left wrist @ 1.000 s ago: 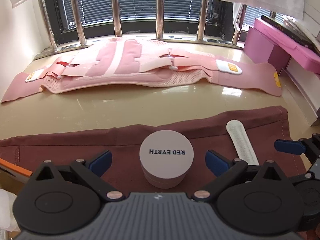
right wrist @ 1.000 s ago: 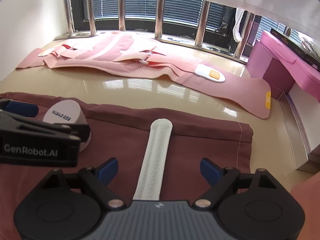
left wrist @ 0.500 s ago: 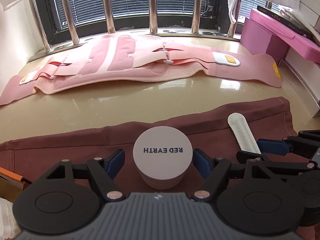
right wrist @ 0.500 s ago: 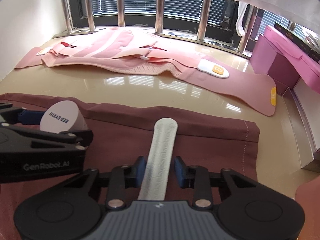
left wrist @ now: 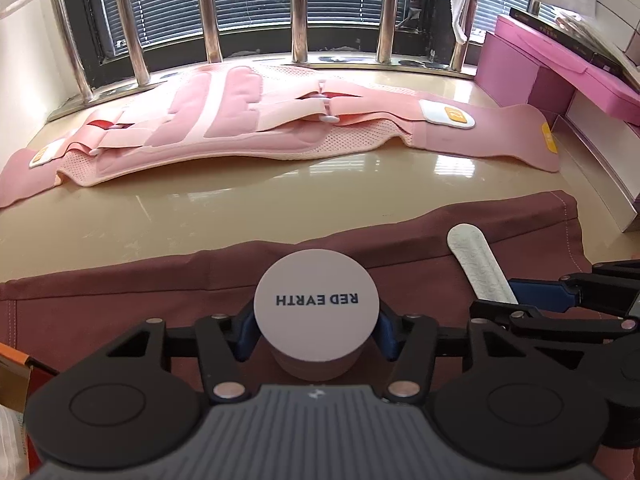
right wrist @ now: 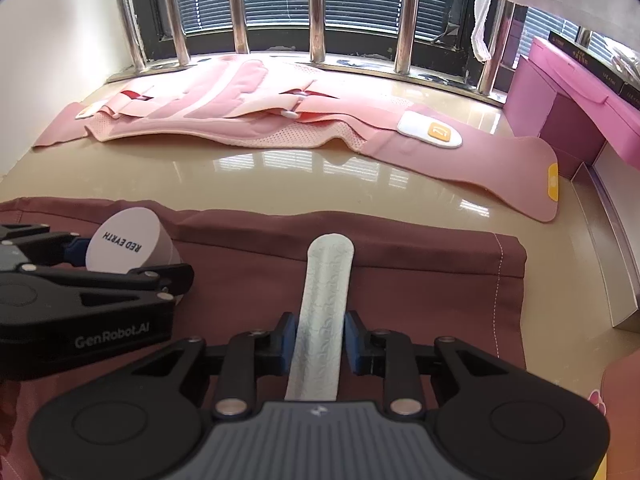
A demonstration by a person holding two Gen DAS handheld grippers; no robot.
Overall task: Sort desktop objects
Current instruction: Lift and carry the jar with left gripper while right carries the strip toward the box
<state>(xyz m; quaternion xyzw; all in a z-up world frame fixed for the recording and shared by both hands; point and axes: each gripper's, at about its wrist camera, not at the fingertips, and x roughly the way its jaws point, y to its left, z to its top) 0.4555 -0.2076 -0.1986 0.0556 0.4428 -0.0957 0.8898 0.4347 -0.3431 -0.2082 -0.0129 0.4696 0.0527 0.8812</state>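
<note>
A round jar with a white lid printed RED EARTH (left wrist: 316, 307) stands on the maroon cloth (left wrist: 120, 292). My left gripper (left wrist: 316, 334) is shut on the jar, its blue pads pressed against both sides. The jar also shows in the right wrist view (right wrist: 124, 246), with the left gripper (right wrist: 88, 300) around it. A long white embossed strip (right wrist: 324, 304) lies on the cloth, and my right gripper (right wrist: 320, 344) is shut on its near part. The strip's far end shows in the left wrist view (left wrist: 478, 264), beside the right gripper (left wrist: 560, 304).
A pink padded waist belt (left wrist: 248, 120) lies spread across the glossy beige sill (left wrist: 200, 216) under barred windows. Pink boxes (right wrist: 568, 100) stand at the right. An orange-edged box (left wrist: 16, 376) sits at the left edge of the left wrist view.
Both grippers went from open to shut: the left closed on the jar, the right on the white strip. Both moved slightly forward over the cloth.
</note>
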